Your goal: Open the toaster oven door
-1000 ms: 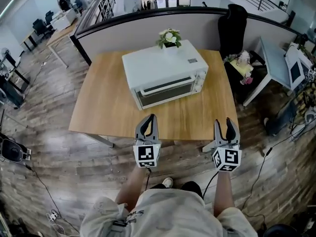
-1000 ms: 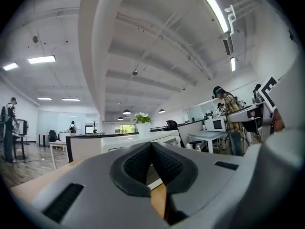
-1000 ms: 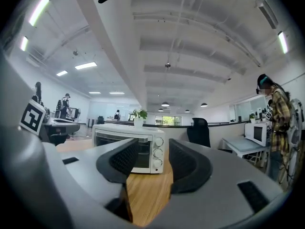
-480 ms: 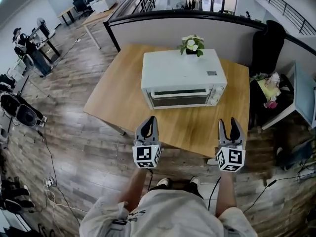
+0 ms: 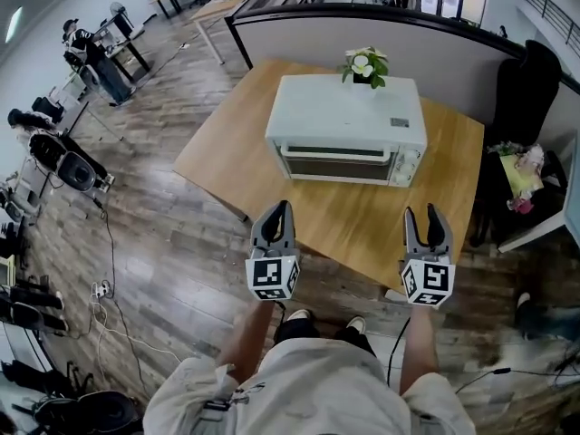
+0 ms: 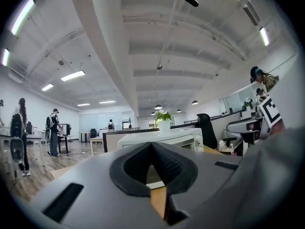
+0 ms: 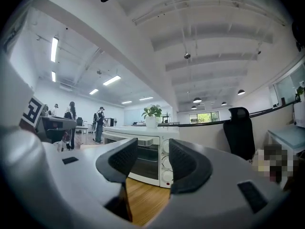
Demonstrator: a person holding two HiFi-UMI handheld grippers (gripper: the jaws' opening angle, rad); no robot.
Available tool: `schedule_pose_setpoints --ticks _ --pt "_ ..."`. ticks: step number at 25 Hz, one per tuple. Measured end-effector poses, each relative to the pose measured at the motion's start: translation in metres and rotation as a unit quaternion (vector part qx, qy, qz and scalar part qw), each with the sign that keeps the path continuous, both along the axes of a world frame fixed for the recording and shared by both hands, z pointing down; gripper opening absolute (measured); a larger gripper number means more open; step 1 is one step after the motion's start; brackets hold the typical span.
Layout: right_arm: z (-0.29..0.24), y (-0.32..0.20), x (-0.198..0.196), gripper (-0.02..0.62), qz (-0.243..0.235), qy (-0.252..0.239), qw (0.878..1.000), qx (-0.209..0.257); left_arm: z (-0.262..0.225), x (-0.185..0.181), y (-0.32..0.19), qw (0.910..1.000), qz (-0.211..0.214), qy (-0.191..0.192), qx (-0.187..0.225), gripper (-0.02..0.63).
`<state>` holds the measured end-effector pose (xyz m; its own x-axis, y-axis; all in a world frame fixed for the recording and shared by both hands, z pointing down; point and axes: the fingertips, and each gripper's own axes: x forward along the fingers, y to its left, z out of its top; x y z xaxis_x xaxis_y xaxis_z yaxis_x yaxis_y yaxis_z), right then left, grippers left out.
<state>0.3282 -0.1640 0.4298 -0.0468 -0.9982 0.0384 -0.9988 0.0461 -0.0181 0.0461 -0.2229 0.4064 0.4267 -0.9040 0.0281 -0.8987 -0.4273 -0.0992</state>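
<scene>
The left gripper (image 5: 276, 214) hangs over the floor just before the near edge of the counter (image 5: 227, 157), and its jaws are pressed together with nothing between them, as the left gripper view (image 6: 152, 146) shows. Ahead of it and a little to the right stands the toaster oven (image 5: 349, 125) on the counter, with a small plant (image 5: 364, 63) behind it. The door (image 5: 337, 165) is shut and faces the person. Its handle (image 5: 337, 152) is a long bar that runs from left to right along the top of the door. The right gripper (image 5: 423, 217) is at the same height, with its jaws moderately apart and empty. In its own view (image 7: 153, 157) it looks at the knob end of the oven (image 7: 136, 133). Both grippers are well apart from the handle, and I judge that the right one, being open, is better prepared to reach forward to it.
</scene>
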Motion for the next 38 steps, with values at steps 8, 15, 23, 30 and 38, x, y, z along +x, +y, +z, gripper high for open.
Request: schedule_pose_setpoints --ticks 8,15,23,30,38 --pt "0.018 -0.003 -0.004 0.198 -0.044 -0.016 0.999 -0.004 0.007 0.012 0.024 0.9997 -0.003 -0.025 0.003 0.014" --pt "0.025 -0.007 -0.005 0.198 -0.039 -0.002 0.999 -0.008 0.030 0.012 0.010 0.9997 -0.004 -0.024 0.004 0.014" --pt "0.030 -0.012 -0.006 0.195 -0.038 0.014 0.999 -0.025 0.045 0.012 -0.004 0.9998 -0.007 -0.016 -0.005 0.014" --pt "0.037 -0.032 -0.024 0.195 -0.066 0.040 0.996 -0.041 0.054 0.005 -0.003 0.9996 -0.011 -0.020 -0.016 0.014" --pt "0.022 -0.066 -0.049 0.195 -0.110 0.099 0.988 -0.038 0.070 -0.001 0.004 0.9993 -0.023 -0.013 -0.027 0.015"
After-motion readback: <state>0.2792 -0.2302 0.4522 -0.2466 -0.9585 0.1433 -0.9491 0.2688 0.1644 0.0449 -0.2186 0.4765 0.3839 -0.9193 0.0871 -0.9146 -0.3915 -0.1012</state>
